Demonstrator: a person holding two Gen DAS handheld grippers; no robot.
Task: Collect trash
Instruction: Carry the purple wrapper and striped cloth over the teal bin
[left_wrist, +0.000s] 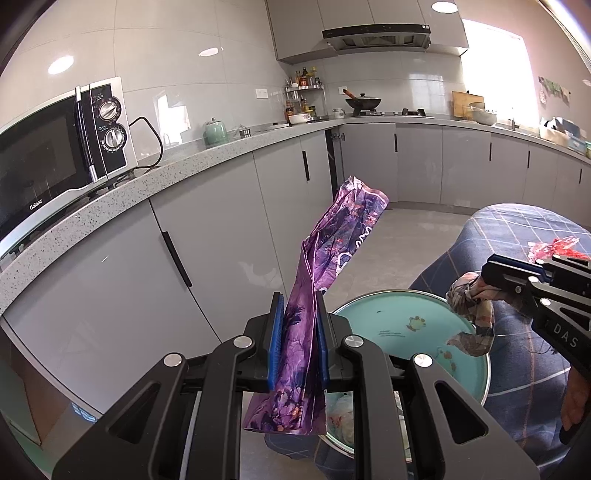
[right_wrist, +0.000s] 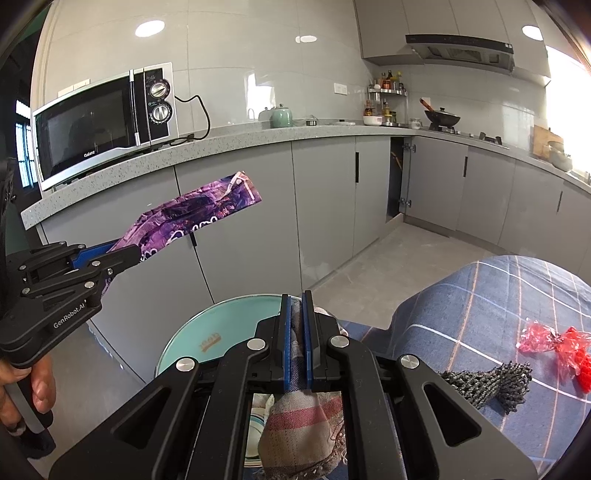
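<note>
My left gripper (left_wrist: 298, 306) is shut on a crumpled purple wrapper (left_wrist: 334, 254), which stands up and leans right above the teal trash bin (left_wrist: 399, 317). The same wrapper (right_wrist: 199, 218) shows at the left of the right wrist view, held by the left gripper (right_wrist: 125, 251). My right gripper (right_wrist: 296, 299) is shut on a checked cloth rag (right_wrist: 299, 428) that hangs below the pads, over the bin (right_wrist: 207, 332). In the left wrist view the right gripper (left_wrist: 487, 273) and the rag (left_wrist: 471, 310) hover over the bin's right rim. A red wrapper (right_wrist: 557, 343) and a dark mesh bundle (right_wrist: 487, 380) lie on the blue checked cloth (right_wrist: 480, 295).
A grey counter (left_wrist: 184, 166) with a microwave (left_wrist: 55, 147), a green kettle (left_wrist: 215, 132) and a stove with a pan (left_wrist: 362, 101) runs along the wall. Grey cabinets stand below it; one door in the corner (right_wrist: 400, 177) is ajar. White trash lies inside the bin (left_wrist: 341, 413).
</note>
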